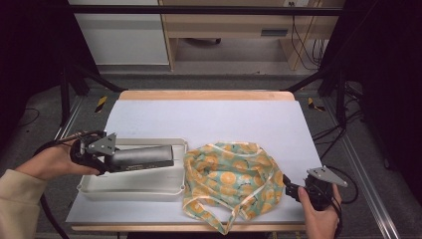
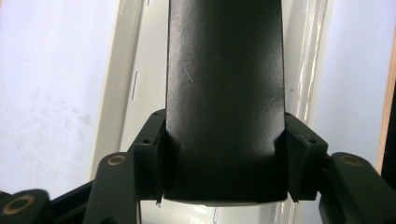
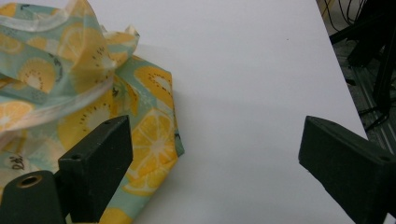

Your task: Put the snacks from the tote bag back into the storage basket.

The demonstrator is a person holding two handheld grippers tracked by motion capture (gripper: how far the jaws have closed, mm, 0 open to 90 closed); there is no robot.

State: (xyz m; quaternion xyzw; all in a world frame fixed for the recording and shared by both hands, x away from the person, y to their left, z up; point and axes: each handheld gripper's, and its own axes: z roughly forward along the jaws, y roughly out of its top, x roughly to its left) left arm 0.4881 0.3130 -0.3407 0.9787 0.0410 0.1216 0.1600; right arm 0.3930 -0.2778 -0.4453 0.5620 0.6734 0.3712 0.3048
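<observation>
Dark case held over the tray, fruit-print cloth beside it

The long dark grey case (image 1: 142, 157), slim and flat-sided, lies lengthwise at lower left of the frame, over the shallow white tray (image 1: 130, 190), one end clamped between jaws. The crumpled cloth (image 1: 231, 174), teal with orange slices and cream trim, sits at lower centre on the pale surface, its edge against the tray's right rim.

The dark block (image 2: 224, 93) looks smooth and matt, with a few thin scratches. The tray (image 1: 149, 191) looks like shiny cream plastic. The bag (image 1: 229, 174) is thin, crinkly cloth with orange slices printed on it and a slight shine. The tabletop (image 1: 209, 119) is smooth, matt white with a wood edge.
</observation>
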